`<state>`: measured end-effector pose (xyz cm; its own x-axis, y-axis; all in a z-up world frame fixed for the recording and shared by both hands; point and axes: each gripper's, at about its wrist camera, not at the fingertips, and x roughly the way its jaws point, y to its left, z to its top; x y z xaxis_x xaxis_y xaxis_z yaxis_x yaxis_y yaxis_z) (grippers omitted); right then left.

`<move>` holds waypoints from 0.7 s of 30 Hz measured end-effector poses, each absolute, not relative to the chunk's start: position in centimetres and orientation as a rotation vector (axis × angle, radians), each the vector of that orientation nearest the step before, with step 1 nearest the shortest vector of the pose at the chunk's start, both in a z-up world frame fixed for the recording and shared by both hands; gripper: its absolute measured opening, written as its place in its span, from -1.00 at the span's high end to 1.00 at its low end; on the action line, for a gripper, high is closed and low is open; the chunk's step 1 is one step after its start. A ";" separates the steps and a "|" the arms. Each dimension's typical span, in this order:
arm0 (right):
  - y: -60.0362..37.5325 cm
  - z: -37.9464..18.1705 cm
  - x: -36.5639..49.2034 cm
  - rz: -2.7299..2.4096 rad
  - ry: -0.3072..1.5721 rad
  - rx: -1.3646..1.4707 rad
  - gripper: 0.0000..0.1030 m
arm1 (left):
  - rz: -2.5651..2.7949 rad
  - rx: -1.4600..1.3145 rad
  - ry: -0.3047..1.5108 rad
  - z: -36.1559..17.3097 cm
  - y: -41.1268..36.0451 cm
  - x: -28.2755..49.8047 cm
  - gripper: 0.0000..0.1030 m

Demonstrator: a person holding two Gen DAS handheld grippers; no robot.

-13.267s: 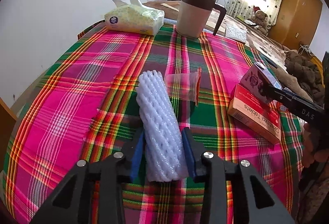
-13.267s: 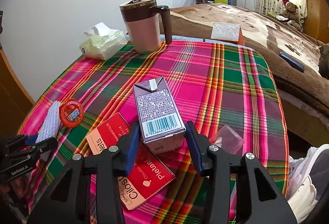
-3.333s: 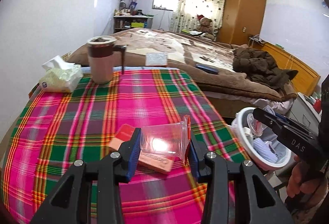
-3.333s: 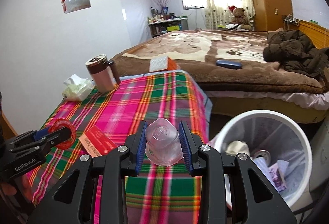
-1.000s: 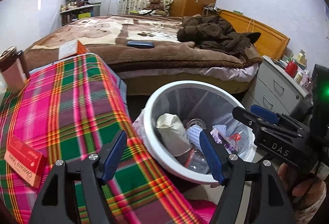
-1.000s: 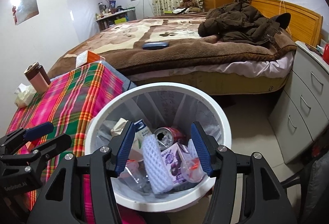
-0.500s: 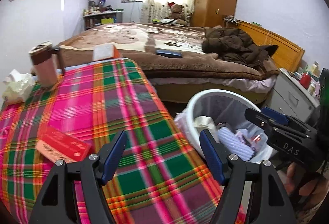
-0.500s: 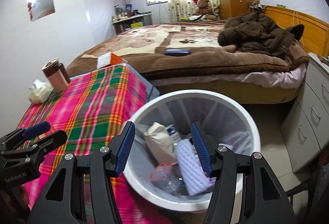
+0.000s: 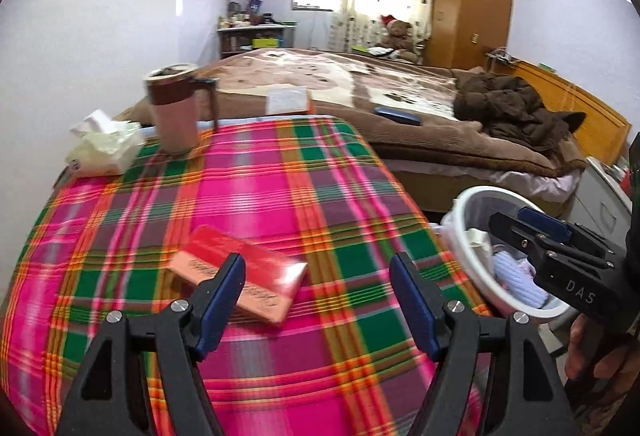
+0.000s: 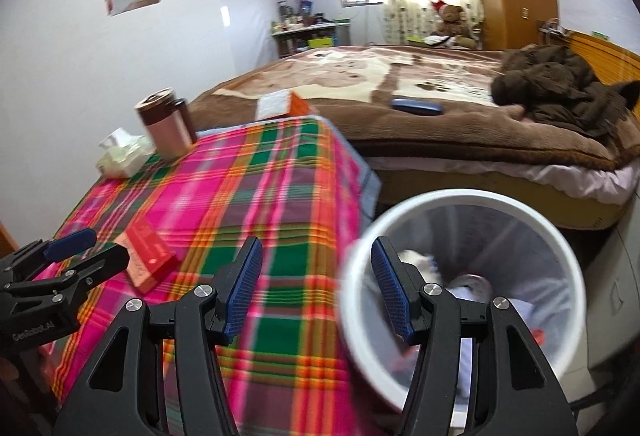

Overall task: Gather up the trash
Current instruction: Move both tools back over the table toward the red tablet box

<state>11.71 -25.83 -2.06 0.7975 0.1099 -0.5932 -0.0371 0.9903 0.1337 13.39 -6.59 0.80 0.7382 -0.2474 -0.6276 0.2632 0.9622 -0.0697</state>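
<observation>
With trash already in the bin (image 10: 460, 202) beside the surface (image 9: 256, 188), both the left gripper (image 9: 318, 292) and right gripper (image 10: 316, 286) gape empty, and only the red box (image 9: 240, 276) seems left to collect.

Left gripper (image 9: 317, 272): jaws spread wide, nothing between the blue pads, pointing forward and down. Its black frame also shows at the lower left edge of the right wrist view, fingers (image 10: 66, 241) parted. Right gripper (image 10: 316, 270): jaws apart, empty, tilted downward. From the left wrist view it sits at the far right, a hand (image 9: 596, 352) wrapped around its handle below the black body.
</observation>
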 end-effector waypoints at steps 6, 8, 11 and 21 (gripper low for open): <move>-22.4 -2.0 12.7 0.181 0.639 0.073 -0.13 | -0.199 0.007 0.677 0.7 -2.9 13.6 -0.51; -21.4 -2.1 13.1 0.201 0.645 0.060 -0.13 | -0.176 -0.003 0.677 0.6 -1.6 13.7 -0.52; -19.9 -2.2 13.8 0.235 0.655 0.042 -0.16 | -0.146 -0.020 0.682 0.5 0.3 14.0 -0.52; -15.0 -4.0 16.3 0.418 0.723 0.021 -0.24 | -0.068 -0.046 0.699 -0.5 5.1 14.9 -0.52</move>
<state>16.28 -15.02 -3.98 0.6709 0.3783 -0.6378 -0.3638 0.9174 0.1614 14.86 5.08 -0.48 0.7633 -0.0777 -0.6414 0.0467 0.9968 -0.0651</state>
